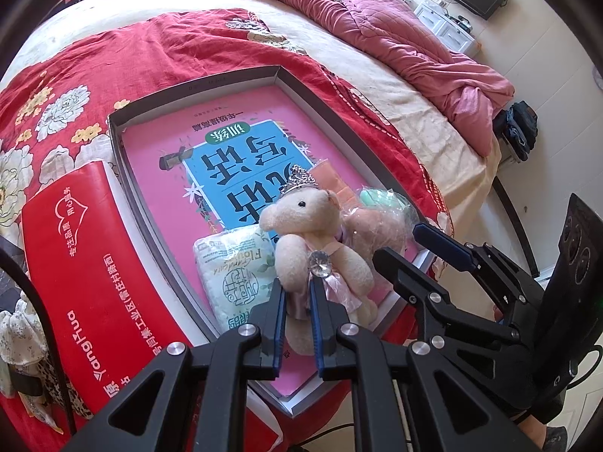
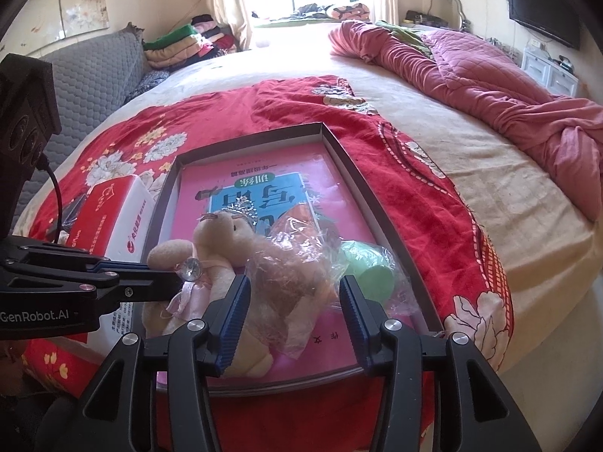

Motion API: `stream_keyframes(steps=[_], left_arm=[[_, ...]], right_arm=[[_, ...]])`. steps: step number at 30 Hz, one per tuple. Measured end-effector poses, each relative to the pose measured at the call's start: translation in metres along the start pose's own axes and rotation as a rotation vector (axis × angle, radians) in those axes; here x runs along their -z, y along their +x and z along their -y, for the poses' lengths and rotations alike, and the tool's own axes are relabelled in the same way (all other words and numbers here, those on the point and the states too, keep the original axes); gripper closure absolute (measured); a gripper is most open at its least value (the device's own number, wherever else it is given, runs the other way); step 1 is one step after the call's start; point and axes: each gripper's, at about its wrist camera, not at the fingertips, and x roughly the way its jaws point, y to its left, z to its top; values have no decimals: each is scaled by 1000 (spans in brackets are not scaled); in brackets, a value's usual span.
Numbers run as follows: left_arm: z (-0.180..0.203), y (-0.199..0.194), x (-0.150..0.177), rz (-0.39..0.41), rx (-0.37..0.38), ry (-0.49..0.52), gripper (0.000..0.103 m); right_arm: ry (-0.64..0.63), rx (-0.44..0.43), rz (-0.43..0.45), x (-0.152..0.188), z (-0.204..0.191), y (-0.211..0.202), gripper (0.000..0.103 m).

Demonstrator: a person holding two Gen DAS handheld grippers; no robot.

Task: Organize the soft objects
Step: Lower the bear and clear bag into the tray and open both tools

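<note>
A cream teddy bear [image 1: 312,222] with a silver tiara and a jewel on its chest stands over the shallow grey box [image 1: 196,83]. My left gripper [image 1: 297,286] is shut on the bear's skirt and lower body. In the right wrist view the bear [image 2: 222,233] leans left, held from the side by the left gripper [image 2: 169,282]. My right gripper [image 2: 294,282] stands open, its fingers on either side of a brown plush toy in a clear plastic bag [image 2: 290,260]. That bagged toy [image 1: 377,226] lies in the box beside the bear, just ahead of the right gripper [image 1: 399,245].
The box [image 2: 248,137] holds a pink book, a tissue pack [image 1: 237,267] and a green soft item [image 2: 369,267]. A red carton [image 1: 86,248] lies left of it on a red floral blanket [image 1: 113,56]. A pink quilt [image 1: 395,26] is bunched at the bed's far right.
</note>
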Motion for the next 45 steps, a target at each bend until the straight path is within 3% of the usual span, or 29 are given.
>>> stream_keyframes(steps=[10, 13, 26, 31, 35, 45], left_arm=[[6, -1, 2, 5, -20, 24, 90], [8, -1, 2, 3, -24, 29, 90], [10, -2, 3, -3, -17, 35, 89], [8, -4, 3, -5, -12, 24, 81], [9, -7, 3, 8, -13, 25, 68], [12, -18, 3, 38, -28, 43, 56]], right_arm=[[34, 11, 3, 2, 6, -11, 45], [50, 28, 9, 3, 10, -16, 38], [59, 119, -5, 8, 13, -26, 33], [64, 128, -7, 9, 14, -30, 33], [69, 127, 2, 8, 14, -34, 33], [70, 138, 16, 5, 13, -43, 33]])
